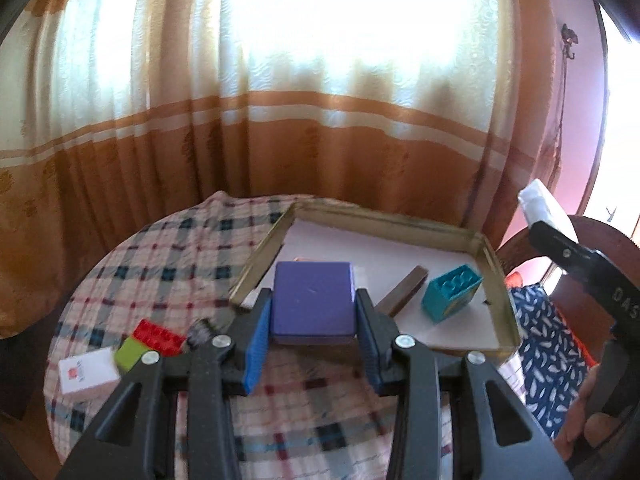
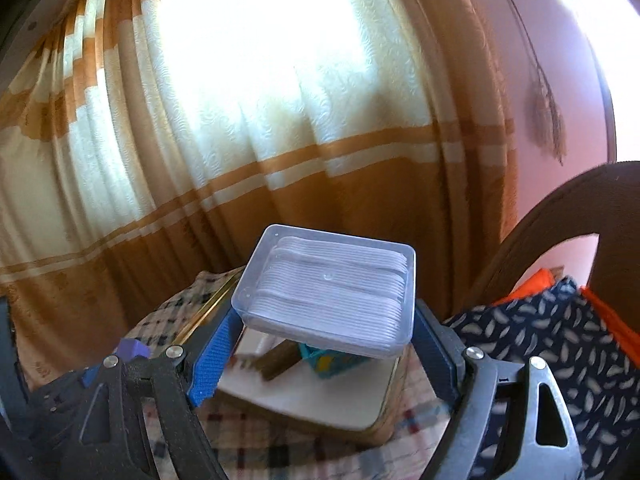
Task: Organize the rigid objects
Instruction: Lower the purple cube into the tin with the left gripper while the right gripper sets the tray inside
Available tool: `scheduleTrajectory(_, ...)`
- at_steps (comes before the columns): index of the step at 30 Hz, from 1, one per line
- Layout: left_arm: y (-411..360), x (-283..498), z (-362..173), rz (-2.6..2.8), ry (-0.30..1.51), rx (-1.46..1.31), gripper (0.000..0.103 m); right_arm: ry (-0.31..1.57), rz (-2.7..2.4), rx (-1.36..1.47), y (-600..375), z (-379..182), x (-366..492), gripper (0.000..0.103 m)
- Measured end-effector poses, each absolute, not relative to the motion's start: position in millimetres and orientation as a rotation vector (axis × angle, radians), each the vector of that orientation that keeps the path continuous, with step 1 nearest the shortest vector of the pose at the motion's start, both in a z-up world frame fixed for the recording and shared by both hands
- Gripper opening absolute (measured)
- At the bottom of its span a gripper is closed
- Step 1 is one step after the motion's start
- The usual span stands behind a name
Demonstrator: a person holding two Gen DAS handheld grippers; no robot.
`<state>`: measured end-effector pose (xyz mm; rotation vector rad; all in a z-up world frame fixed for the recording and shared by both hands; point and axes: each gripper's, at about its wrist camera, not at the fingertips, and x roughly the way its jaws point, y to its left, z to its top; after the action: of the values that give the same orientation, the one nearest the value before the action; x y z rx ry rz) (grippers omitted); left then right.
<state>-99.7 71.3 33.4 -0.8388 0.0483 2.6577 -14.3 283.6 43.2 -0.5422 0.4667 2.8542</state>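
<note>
Left wrist view: the left gripper [image 1: 313, 312] is clamped on a purple block [image 1: 313, 302], held above the checked tablecloth [image 1: 160, 256] at the near edge of the gold-rimmed tray [image 1: 262, 254]. Inside the tray lie a teal brick [image 1: 450, 292] and a brown bar [image 1: 404, 292]. A red brick [image 1: 158, 336], a green brick [image 1: 130, 354] and a white card [image 1: 88, 374] lie on the cloth to the left.

Right wrist view: the right gripper [image 2: 326, 334] grips a clear plastic box [image 2: 326, 292] by its sides, raised over the tray [image 2: 384, 404].

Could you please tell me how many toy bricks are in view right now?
3. A teal brick lies in the tray; a red brick and a green brick touch each other on the tablecloth. Others may be hidden behind the held boxes.
</note>
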Motion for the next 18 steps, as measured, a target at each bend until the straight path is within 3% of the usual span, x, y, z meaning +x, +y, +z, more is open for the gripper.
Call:
scheduleTrajectory(9,118.0,-141.5,36.5,2.662,0.106,-0.855,0.039,0.463,2.810,-0.567,301.8,51.4,-66.1,0.084)
scheduleTrajectory(18,152.1,-182.2,6.2,2.630,0.139,-1.047,0.039,0.576,2.758,-0.788,319.0,39.5,-128.5,0.084)
